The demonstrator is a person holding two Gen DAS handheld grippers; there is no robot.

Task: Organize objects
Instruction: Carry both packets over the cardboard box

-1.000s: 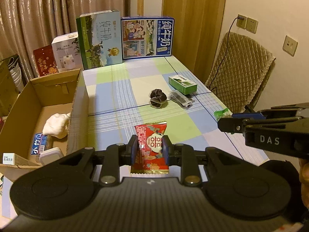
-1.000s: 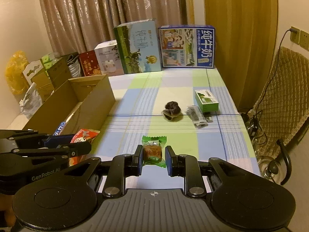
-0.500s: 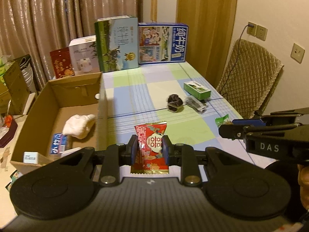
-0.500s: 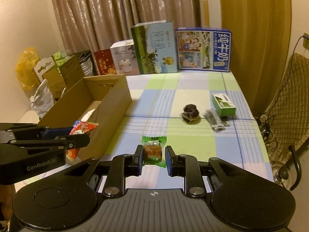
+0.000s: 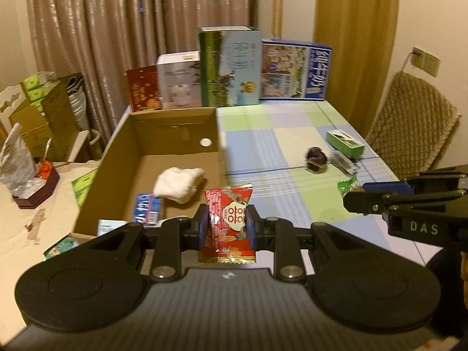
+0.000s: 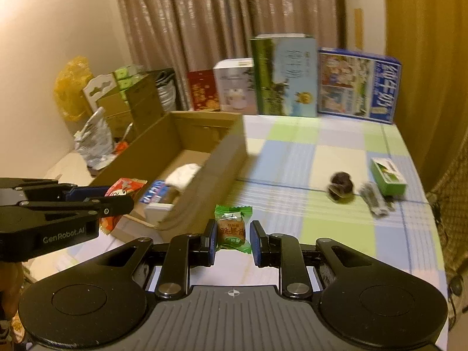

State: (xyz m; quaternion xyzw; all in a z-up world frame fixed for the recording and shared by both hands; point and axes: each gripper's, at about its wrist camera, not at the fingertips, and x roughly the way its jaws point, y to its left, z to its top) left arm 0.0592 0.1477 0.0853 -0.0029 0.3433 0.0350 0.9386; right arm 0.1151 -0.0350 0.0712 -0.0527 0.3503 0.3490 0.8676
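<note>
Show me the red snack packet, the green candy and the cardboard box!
red snack packet (image 5: 226, 225), left wrist view, on its printed front between the pads.
green candy (image 6: 232, 229), right wrist view, on the orange label in the wrapper's middle.
cardboard box (image 5: 175, 134), left wrist view, on its far inner wall.

Red snack packet (image 5: 227, 224), green candy wrapper (image 6: 233, 228), brown cardboard box (image 5: 175, 122), blue-green-white checked tablecloth (image 5: 278, 146)

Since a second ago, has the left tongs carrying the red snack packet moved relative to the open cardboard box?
Yes. The left tongs with the red snack packet have swung left, toward the cardboard box.
</note>
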